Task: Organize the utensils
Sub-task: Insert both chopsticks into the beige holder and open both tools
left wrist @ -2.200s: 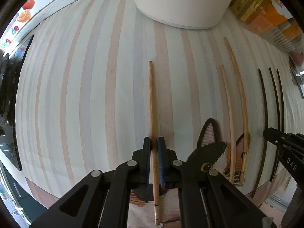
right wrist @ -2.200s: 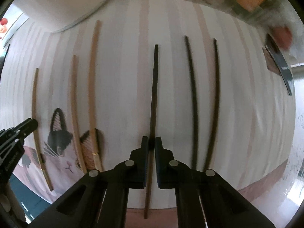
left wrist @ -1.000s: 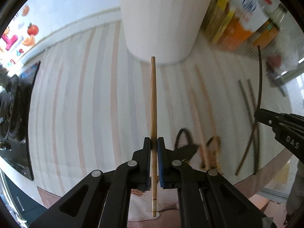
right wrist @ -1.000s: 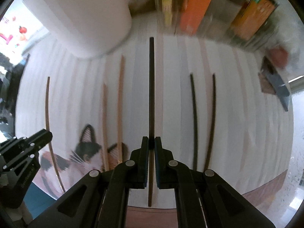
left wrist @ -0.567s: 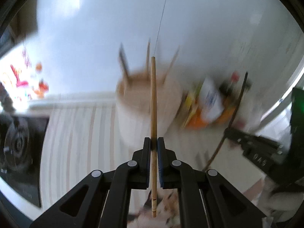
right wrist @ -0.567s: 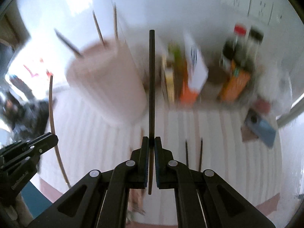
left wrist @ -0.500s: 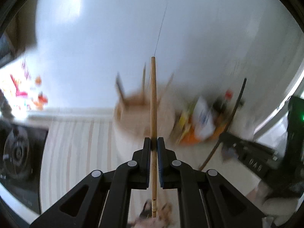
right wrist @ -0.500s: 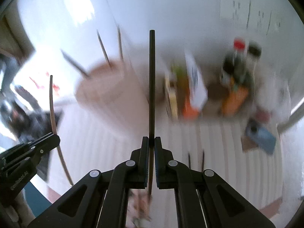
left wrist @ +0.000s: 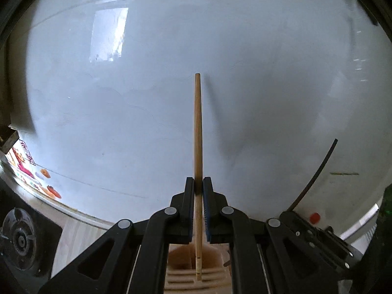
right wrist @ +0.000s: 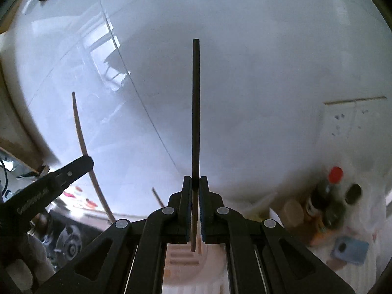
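My left gripper (left wrist: 198, 183) is shut on a light wooden chopstick (left wrist: 198, 132), held upright against the white wall. Its lower end hangs over the mouth of a beige ribbed utensil holder (left wrist: 186, 275) seen between the fingers. My right gripper (right wrist: 195, 183) is shut on a black chopstick (right wrist: 196, 107), also upright, its lower end over the same holder (right wrist: 181, 259). The right gripper and its black chopstick (left wrist: 316, 174) show at the right of the left wrist view. The left gripper and the wooden chopstick (right wrist: 84, 147) show at the left of the right wrist view.
A gas stove burner (left wrist: 20, 238) lies at the lower left. Sauce bottles (right wrist: 328, 203) and a blue phone (right wrist: 349, 250) stand at the lower right by the wall. Another stick (right wrist: 158, 197) pokes up from the holder.
Both grippers lifted their chopsticks off the striped mat, tilted them upright and moved over the utensil holder. The view swung from the mat to the wall.
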The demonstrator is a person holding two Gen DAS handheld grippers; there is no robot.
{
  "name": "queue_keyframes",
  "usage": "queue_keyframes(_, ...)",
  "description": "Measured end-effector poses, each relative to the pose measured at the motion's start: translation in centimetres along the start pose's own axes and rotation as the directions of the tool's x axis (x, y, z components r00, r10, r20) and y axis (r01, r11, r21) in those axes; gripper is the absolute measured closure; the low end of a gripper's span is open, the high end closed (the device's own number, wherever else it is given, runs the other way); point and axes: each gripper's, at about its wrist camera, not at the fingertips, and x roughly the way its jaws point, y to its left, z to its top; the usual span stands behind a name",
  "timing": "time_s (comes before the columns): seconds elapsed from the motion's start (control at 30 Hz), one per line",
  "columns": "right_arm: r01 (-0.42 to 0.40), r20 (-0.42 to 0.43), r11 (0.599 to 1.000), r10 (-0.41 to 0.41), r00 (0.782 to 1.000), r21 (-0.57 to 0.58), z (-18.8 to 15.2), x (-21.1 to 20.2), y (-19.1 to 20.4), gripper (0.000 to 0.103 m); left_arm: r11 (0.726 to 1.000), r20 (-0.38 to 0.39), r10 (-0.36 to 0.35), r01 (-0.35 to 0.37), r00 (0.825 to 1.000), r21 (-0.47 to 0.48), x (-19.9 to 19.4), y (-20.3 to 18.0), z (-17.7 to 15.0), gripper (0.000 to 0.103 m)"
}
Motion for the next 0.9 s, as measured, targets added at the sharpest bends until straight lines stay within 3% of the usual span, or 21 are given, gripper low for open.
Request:
queue_keyframes(0.23,-0.026,-0.033,1.000,0.026,0.999,-0.014,0.2,4.1,1.8,0.097,1.000,-0.041,0.024,-0.024,0.999,0.020,3.0,1.0,-1.8,0.099)
queue_keyframes(0.47,-0.030,-0.076,0.998,0.025,0.997,-0.061,-0.6,5.6,3.1,0.097,0.998,-0.116,0.036,-0.030,0.993,0.050,3.6,1.7,-3.6,0.098)
queue_keyframes(0.6,-0.056,-0.165,0.996,0.044,0.985,-0.072,-1.3,6.4,3.5,0.097,0.999,-0.187,0.026,-0.022,0.982,0.023,2.7,2.3,-2.6,0.094)
queue_keyframes(0.63,-0.064,-0.185,0.996,0.051,0.982,-0.064,-1.7,7.2,2.8,0.096,0.999,-0.188,0.026,-0.022,0.982,0.023,1.8,2.5,-2.7,0.091)
queue_keyframes(0.7,-0.074,-0.200,0.996,0.062,0.978,-0.055,-1.9,6.9,2.5,0.096,0.997,-0.187,0.065,-0.058,0.980,0.042,0.5,2.9,-3.0,0.070)
queue_keyframes(0.73,-0.070,-0.198,0.996,0.057,0.978,-0.057,-2.0,6.5,2.3,0.091,0.995,-0.190,0.093,-0.084,0.977,0.056,-0.3,3.1,-3.3,0.044)
queue_keyframes(0.77,-0.067,-0.196,0.996,0.054,0.979,-0.058,-2.0,6.0,2.1,0.088,0.992,-0.182,0.117,-0.106,0.976,0.069,-1.3,3.4,-3.7,0.026)
queue_keyframes(0.83,-0.053,-0.184,0.997,0.043,0.982,-0.049,-2.2,4.7,1.4,0.081,0.987,-0.155,0.149,-0.137,0.977,0.085,-2.9,3.9,-4.8,0.023)
queue_keyframes(0.9,-0.036,-0.174,0.999,0.029,0.984,-0.034,-2.7,3.2,0.4,0.080,0.982,-0.150,0.172,-0.159,0.974,0.098,-4.1,4.6,-6.1,0.022)
